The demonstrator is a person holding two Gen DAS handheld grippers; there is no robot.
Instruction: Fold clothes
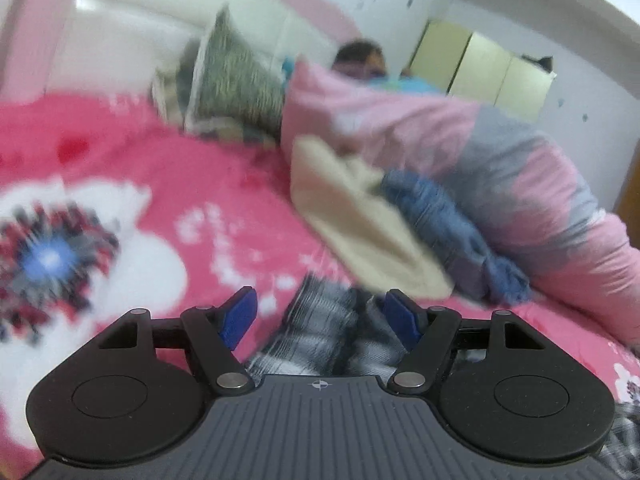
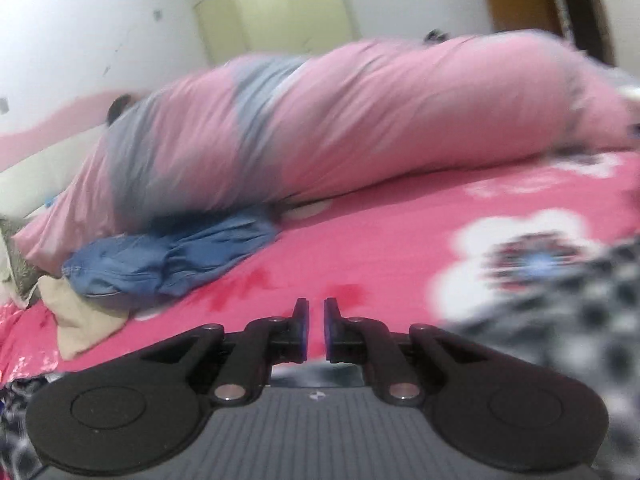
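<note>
Folding is looking barely begun: a black-and-white checked garment is lying rumpled on the bed, bunching between the wide-standing left gripper jaws. The right gripper is showing a narrow, empty gap. 2 more garments, blue and cream, are waiting unfolded beside the pink duvet.

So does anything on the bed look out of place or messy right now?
Yes: a blue garment lies crumpled, unfolded, against the rolled pink-and-grey duvet, beside a cream cloth. Nothing looks spilled or damaged.
</note>
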